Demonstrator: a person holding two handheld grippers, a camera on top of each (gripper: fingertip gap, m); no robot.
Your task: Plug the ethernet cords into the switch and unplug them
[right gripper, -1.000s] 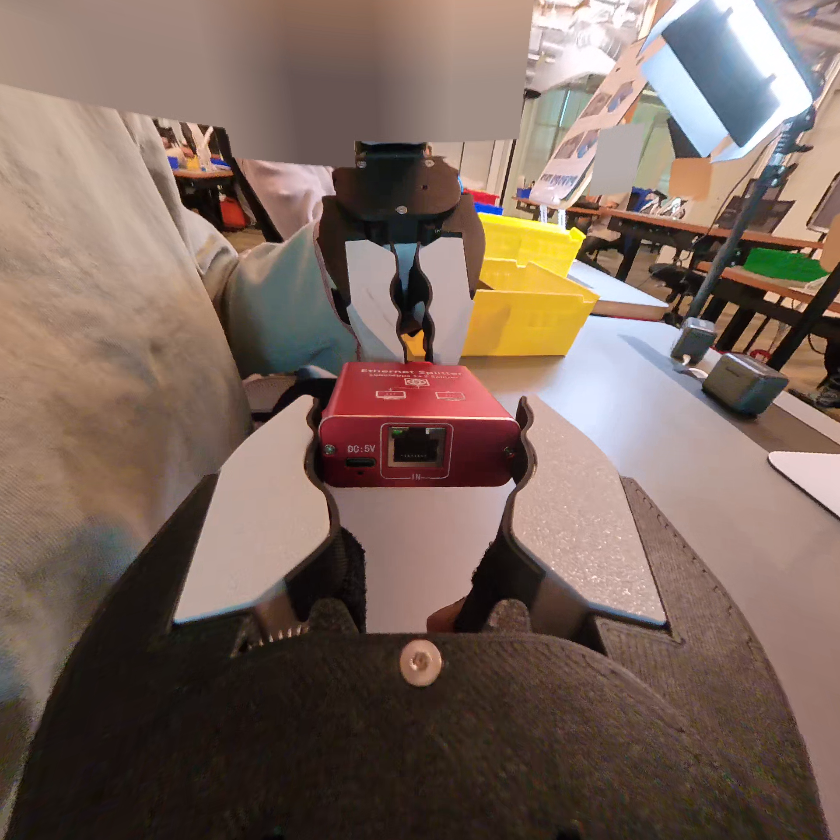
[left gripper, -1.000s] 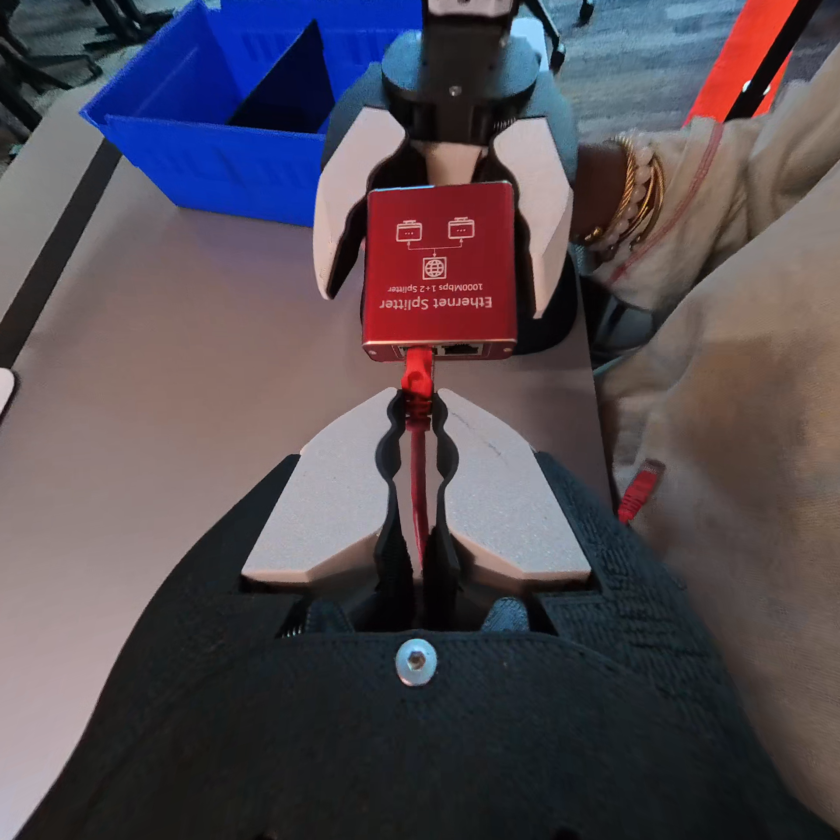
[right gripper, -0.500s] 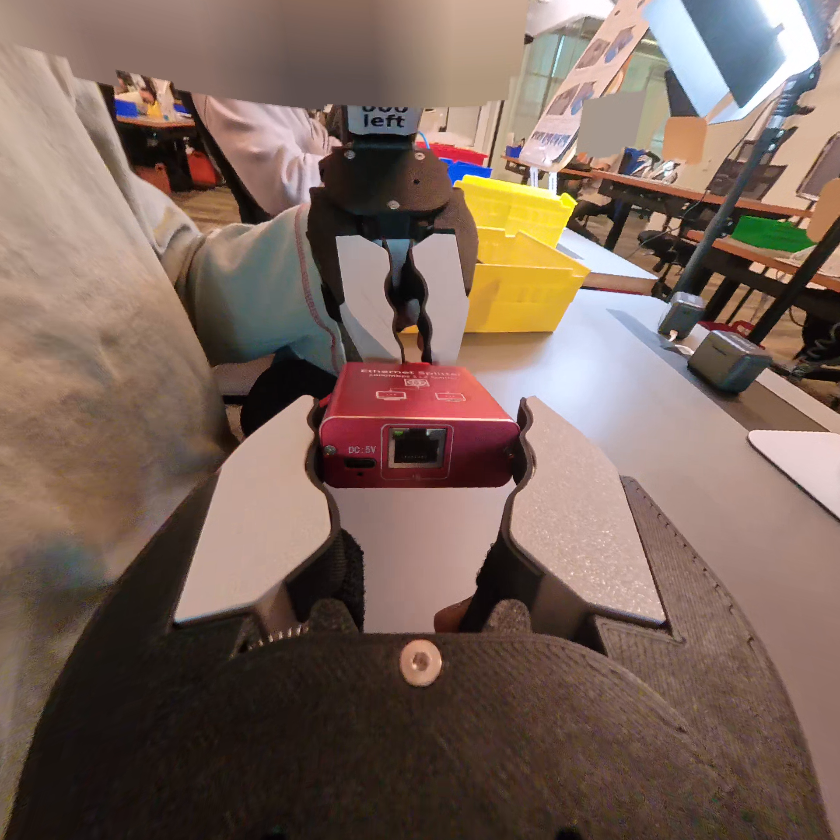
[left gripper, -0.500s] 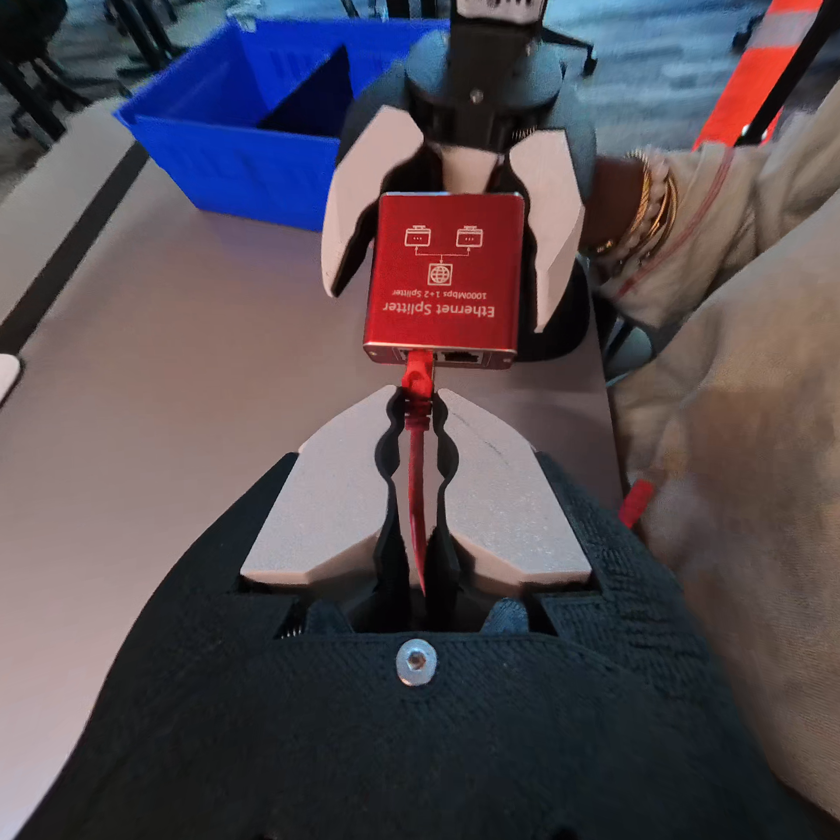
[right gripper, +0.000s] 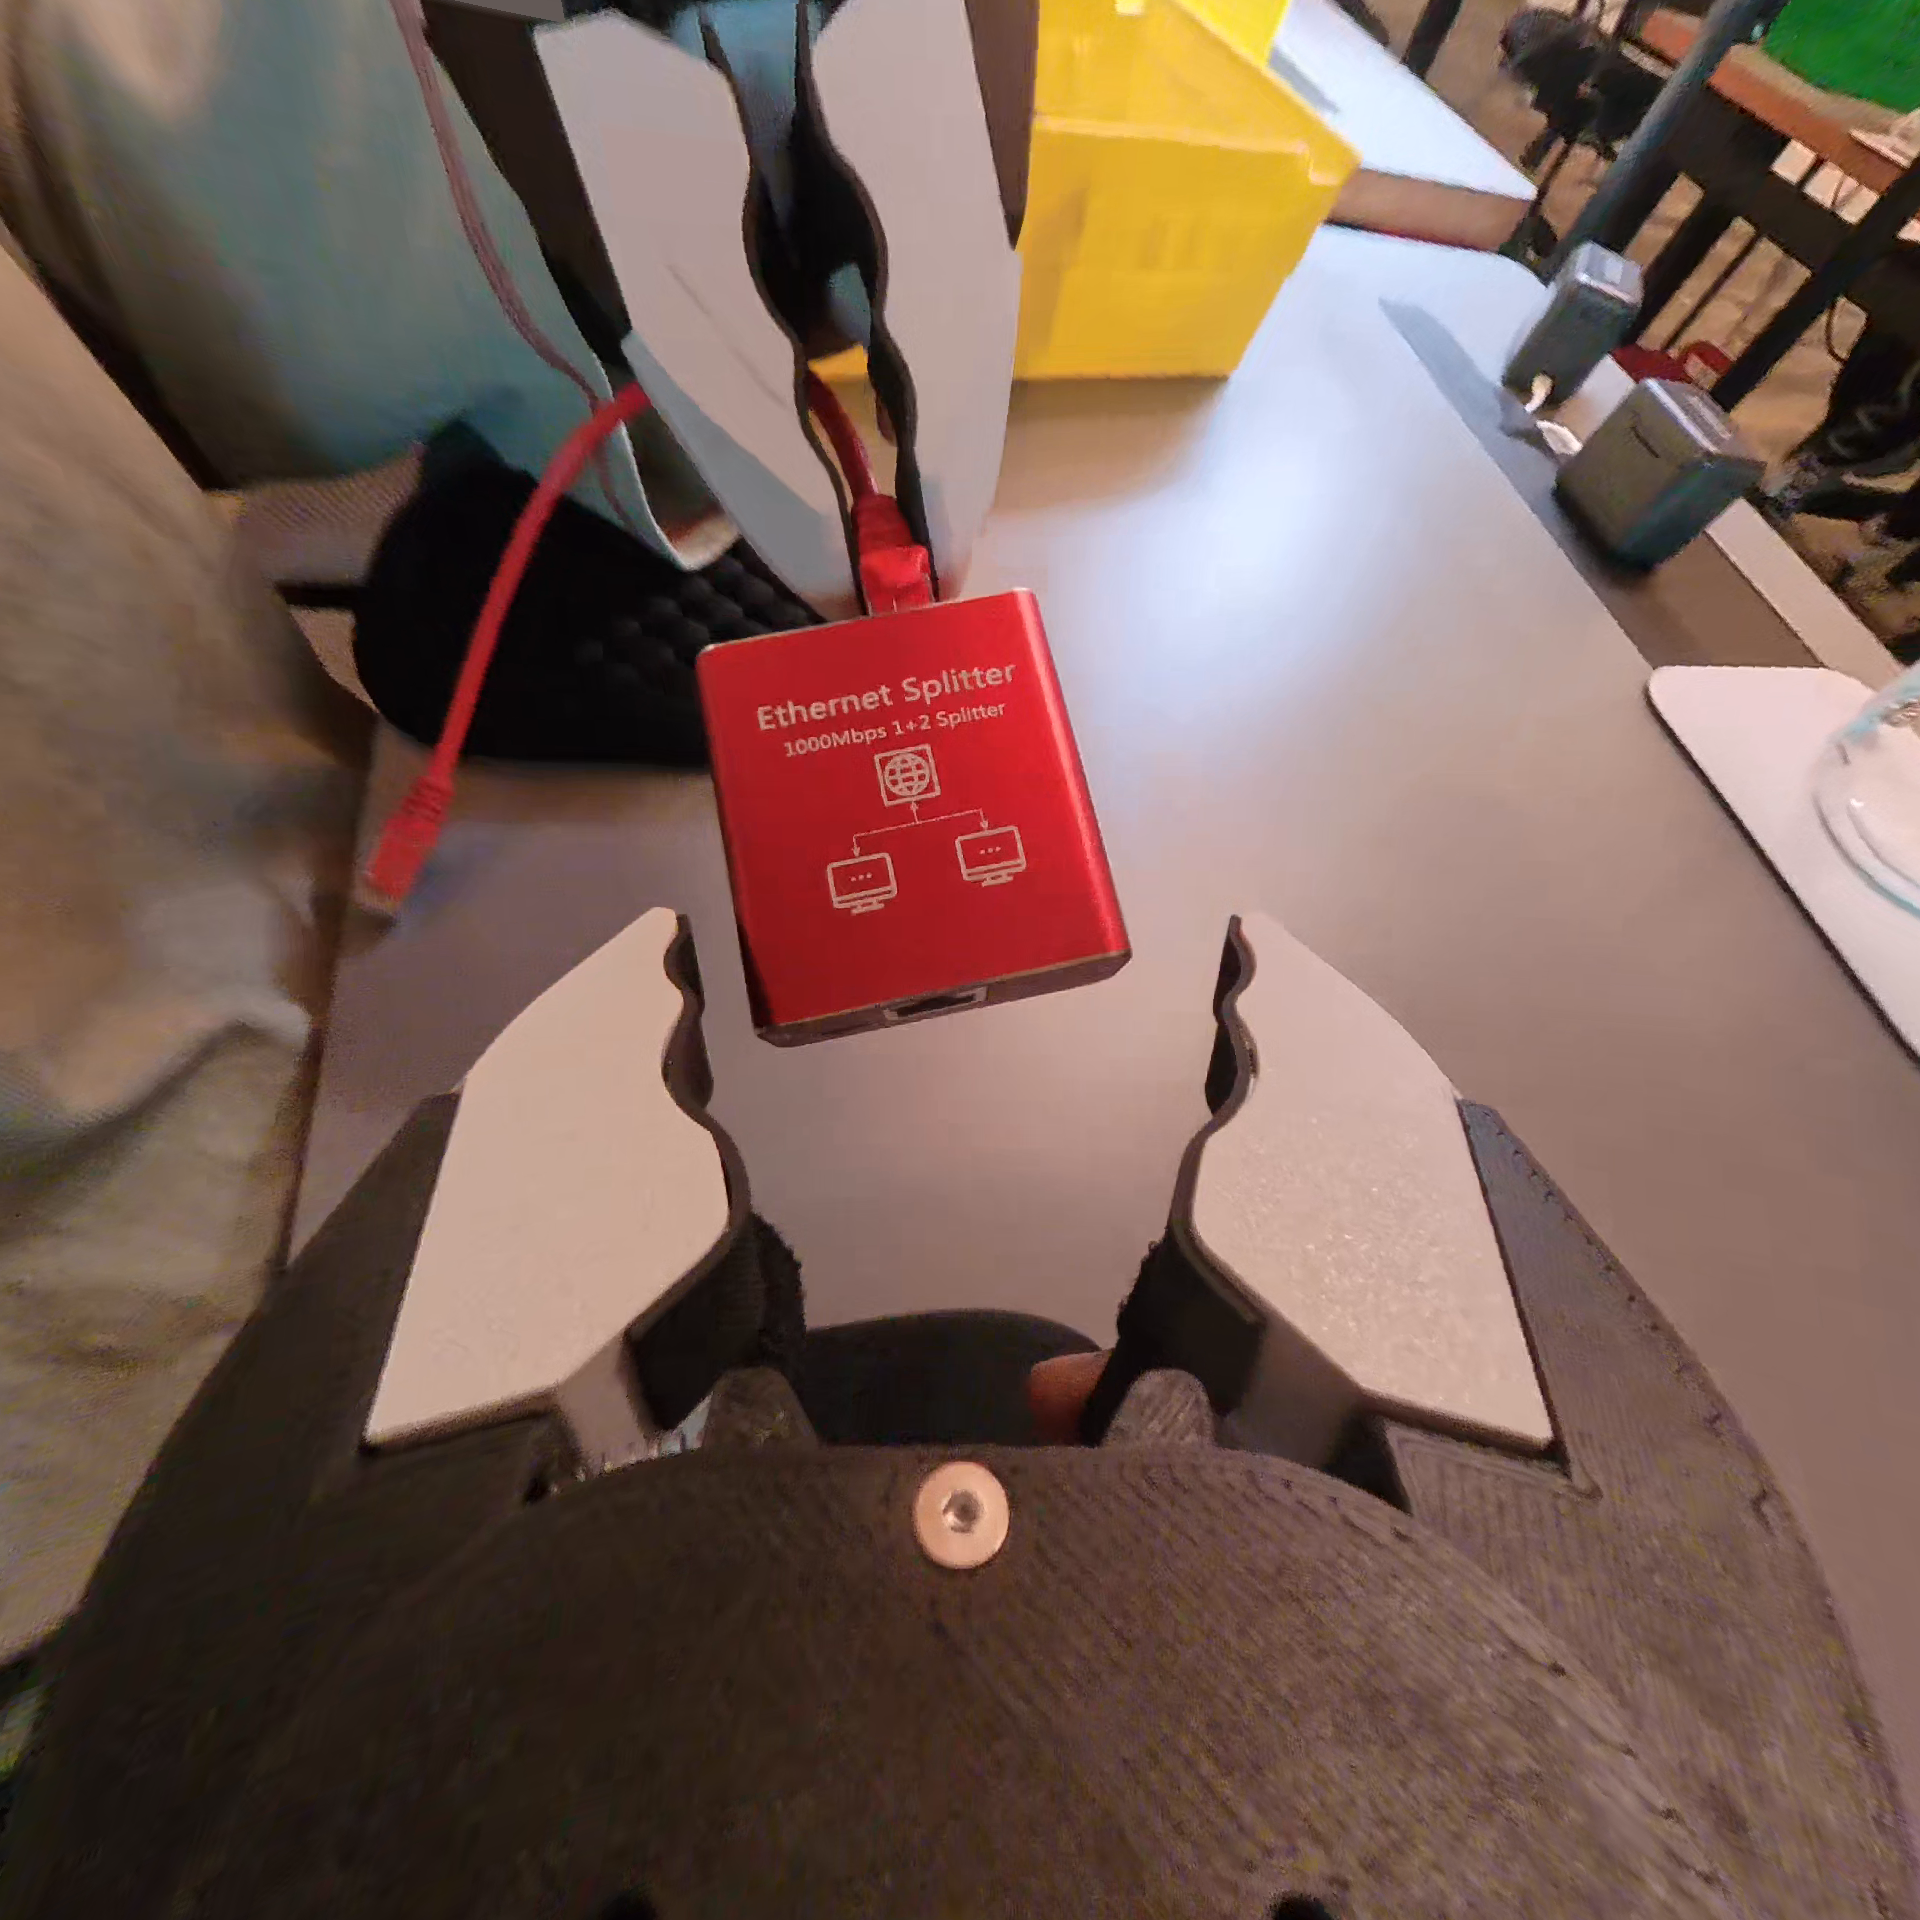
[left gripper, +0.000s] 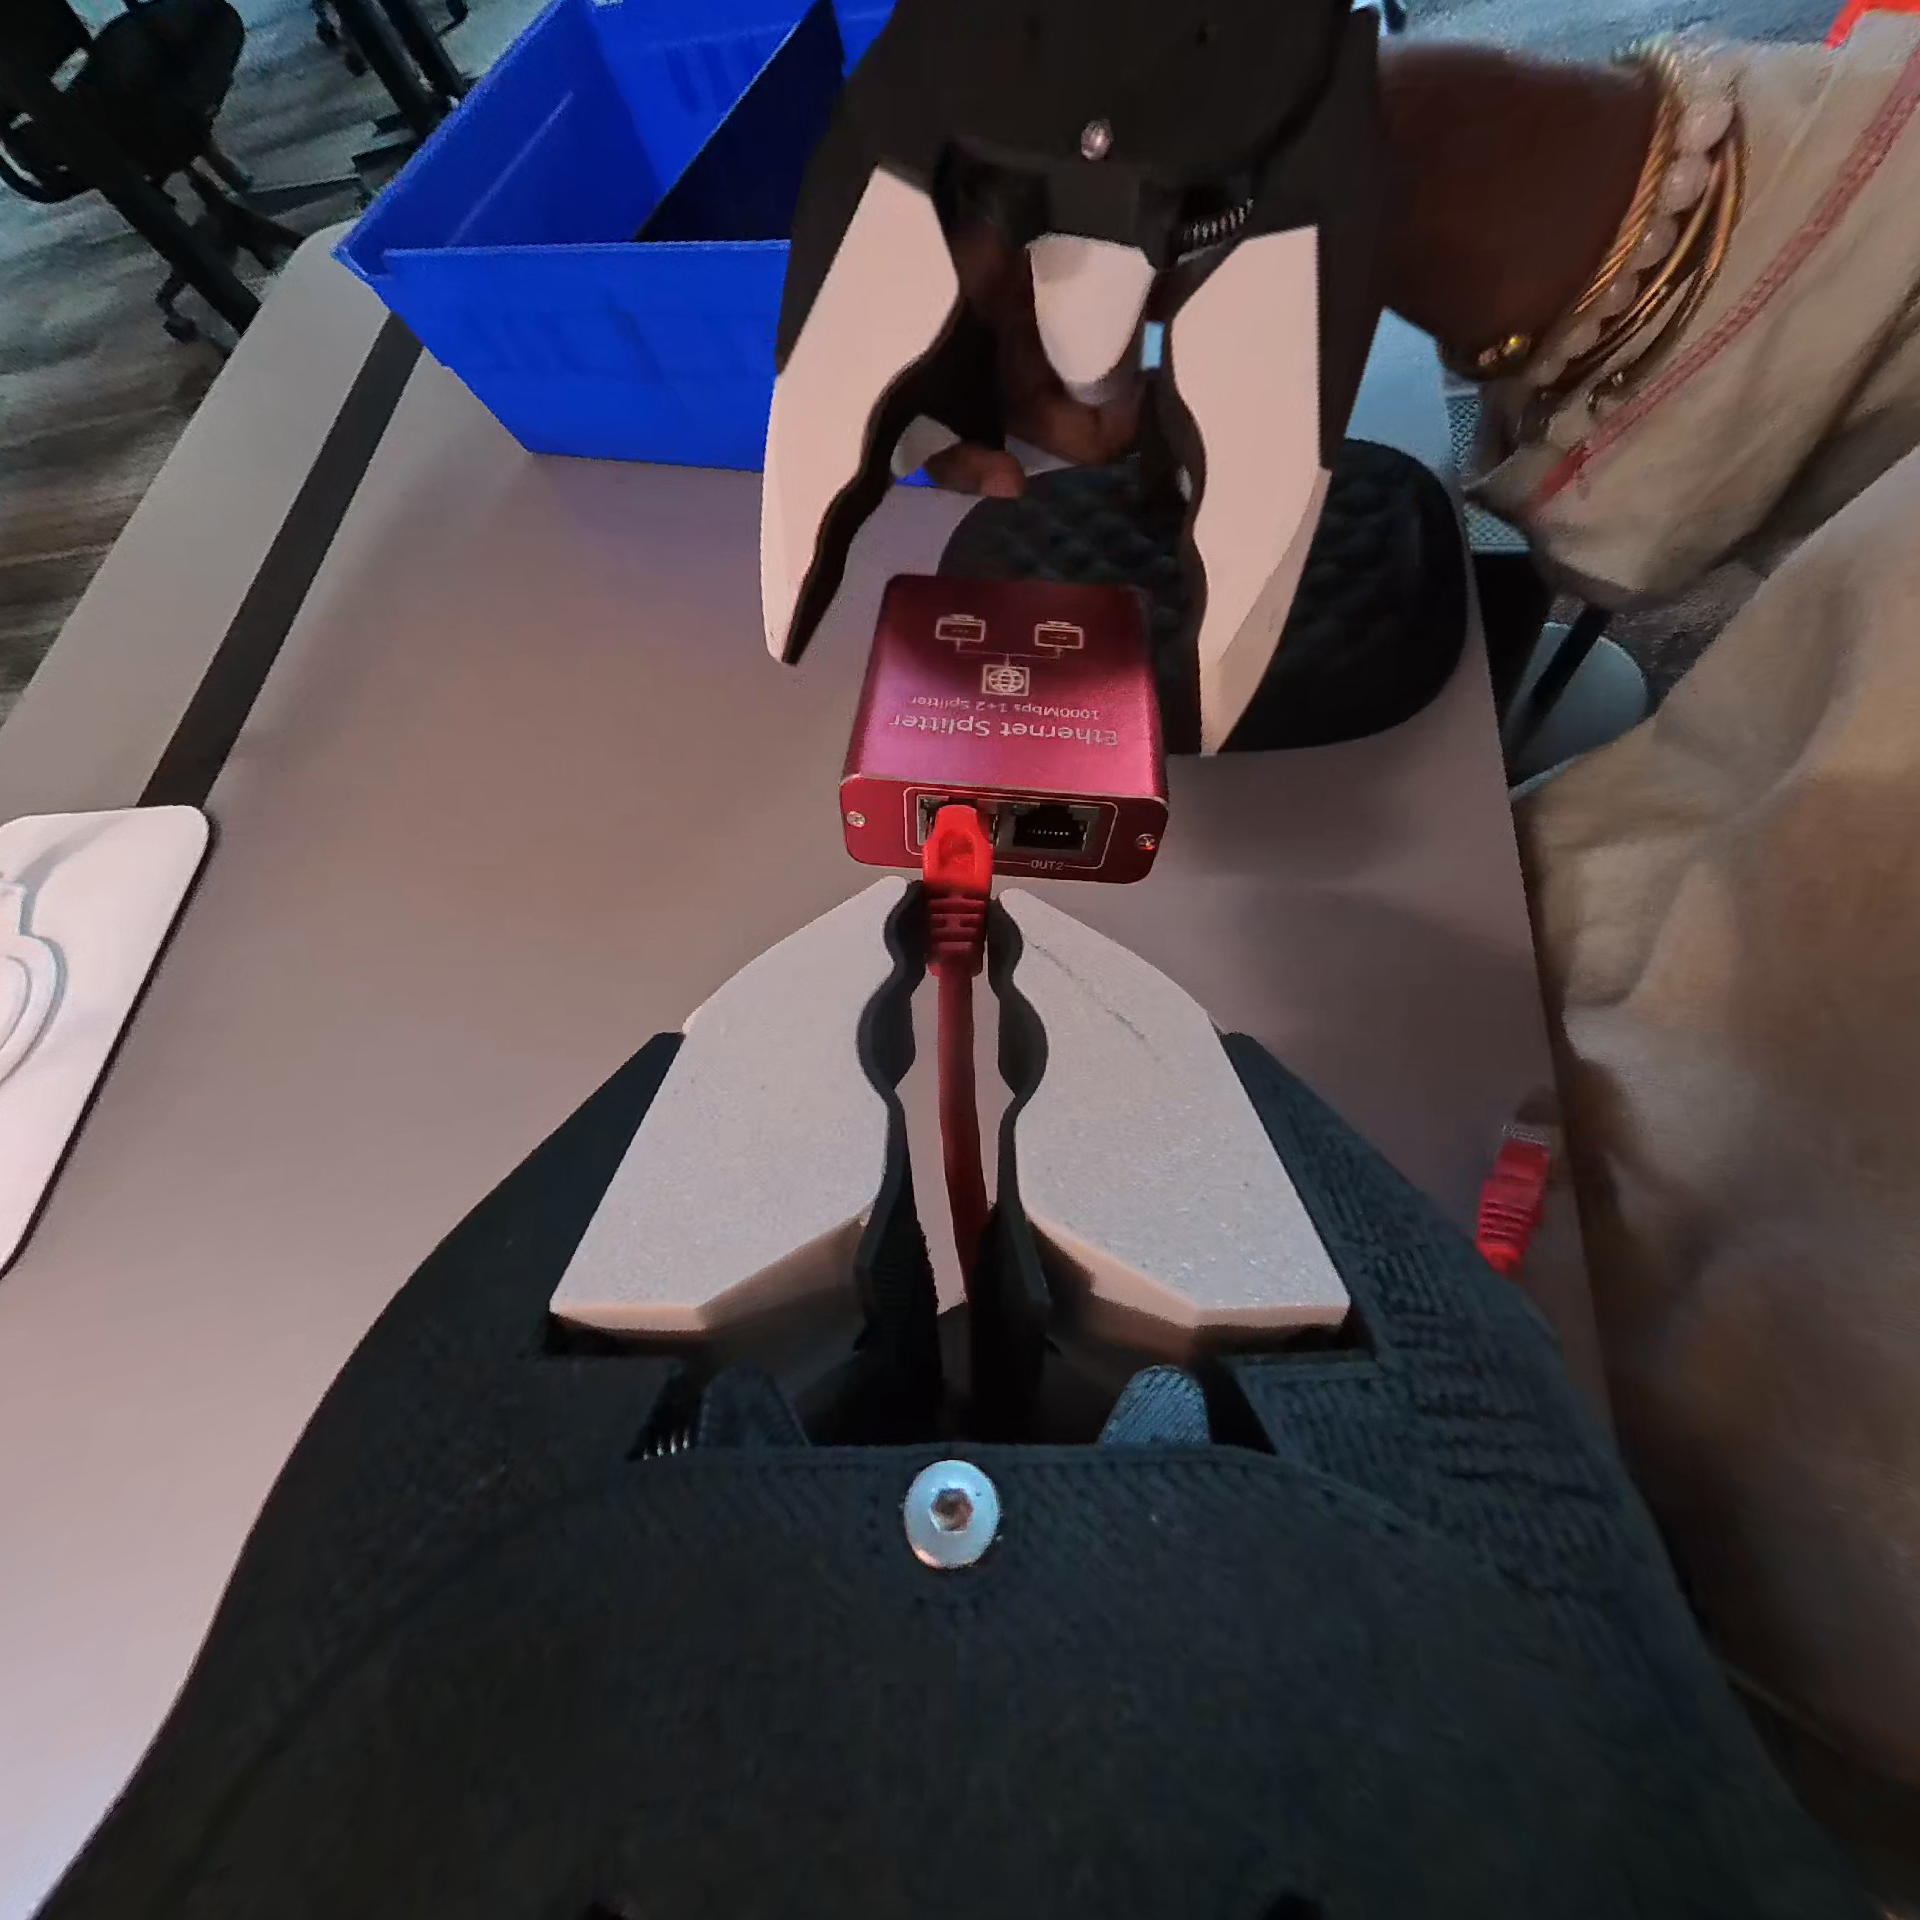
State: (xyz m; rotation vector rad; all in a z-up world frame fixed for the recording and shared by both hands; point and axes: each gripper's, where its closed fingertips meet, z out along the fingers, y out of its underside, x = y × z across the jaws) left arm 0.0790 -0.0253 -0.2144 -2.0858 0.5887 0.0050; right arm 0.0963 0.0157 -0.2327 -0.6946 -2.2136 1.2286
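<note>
1. The right gripper (right gripper: 956, 1029) now stands wide and empty; half a second ago it clamped the red switch (right gripper: 914, 821), which has since come to lie free on the desk (right gripper: 1351, 831).
2. The left gripper (left gripper: 951, 909) stays narrow, pinching the red cord (left gripper: 961, 1091); its plug (left gripper: 956, 852) sits in one port, so plugging looks done here.
3. White lettering and icons mark the switch's top; a second plug (right gripper: 405, 831) lies near the desk edge.

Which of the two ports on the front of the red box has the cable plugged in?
The left port on the red box, as the left wrist view shows it, holds the red plug. The port beside it is empty.
</note>
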